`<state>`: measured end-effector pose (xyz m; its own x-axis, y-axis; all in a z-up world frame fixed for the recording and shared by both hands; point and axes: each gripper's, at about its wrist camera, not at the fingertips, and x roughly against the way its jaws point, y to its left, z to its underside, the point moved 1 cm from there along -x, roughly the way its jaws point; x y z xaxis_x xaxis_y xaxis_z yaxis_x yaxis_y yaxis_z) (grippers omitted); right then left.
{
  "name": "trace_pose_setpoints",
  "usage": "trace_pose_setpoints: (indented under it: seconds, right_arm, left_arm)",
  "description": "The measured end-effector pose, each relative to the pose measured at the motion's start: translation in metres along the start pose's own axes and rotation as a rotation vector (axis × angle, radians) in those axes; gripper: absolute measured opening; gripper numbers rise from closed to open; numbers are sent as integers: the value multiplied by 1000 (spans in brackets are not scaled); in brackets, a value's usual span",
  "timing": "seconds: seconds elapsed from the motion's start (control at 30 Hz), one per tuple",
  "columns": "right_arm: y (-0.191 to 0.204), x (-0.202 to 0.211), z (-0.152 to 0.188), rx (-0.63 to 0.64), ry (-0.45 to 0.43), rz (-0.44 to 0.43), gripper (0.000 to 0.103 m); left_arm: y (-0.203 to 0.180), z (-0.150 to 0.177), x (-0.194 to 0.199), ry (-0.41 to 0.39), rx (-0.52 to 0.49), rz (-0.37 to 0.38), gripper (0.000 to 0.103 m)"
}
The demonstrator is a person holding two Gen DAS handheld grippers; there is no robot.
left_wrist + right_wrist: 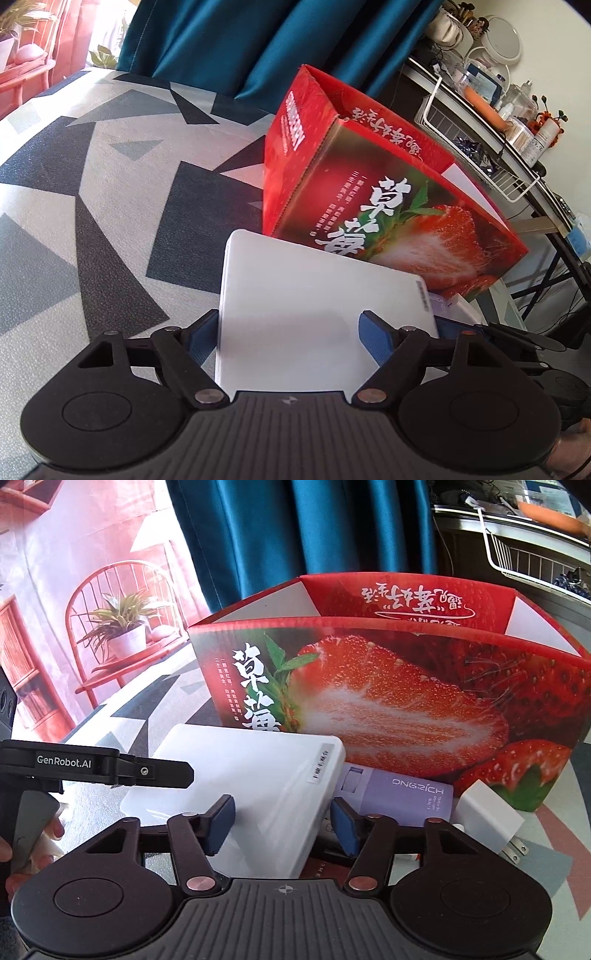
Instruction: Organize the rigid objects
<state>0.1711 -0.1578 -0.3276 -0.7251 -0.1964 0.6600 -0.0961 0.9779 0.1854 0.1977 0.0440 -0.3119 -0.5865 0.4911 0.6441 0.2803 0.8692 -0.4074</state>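
left gripper (288,332) has the flat white box (314,310) sitting between its blue pads (376,339), jaws wide and hugging both long edges, looks like a hold though i can't tell how firmly they press. right gripper (282,823) is half open over that same white box (258,786), its left pad on the top face, its right pad past the edge, nothing gripped. the box lies on the patterned cloth (110,206) just before the open strawberry carton (406,701), beside a lilac ongrich case (402,797) and a white plug adapter (487,816).
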Motion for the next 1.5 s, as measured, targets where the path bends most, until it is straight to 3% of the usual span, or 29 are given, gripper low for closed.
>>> trace_pose_setpoints:
  seconds: [0.27,0.5,1.07,1.2,1.5]
  right_arm:
    - [-24,8,4,-88,-4,13,50]
    - [-34,5,6,-153,6,-1,51]
    - [-33,2,7,-182,16,-23,55]
    - [-32,2,7,-169,14,-19,56]
    - [-35,-2,4,-141,27,-46,58]
  left_arm:
    - [-7,4,-4,19,-9,50,77]
    - [-1,5,-3,25,9,40,59]
    - [-6,7,-5,24,4,26,62]
    - [-6,6,-9,41,-5,39,68]
    - [15,-9,-18,89,68,87,65]
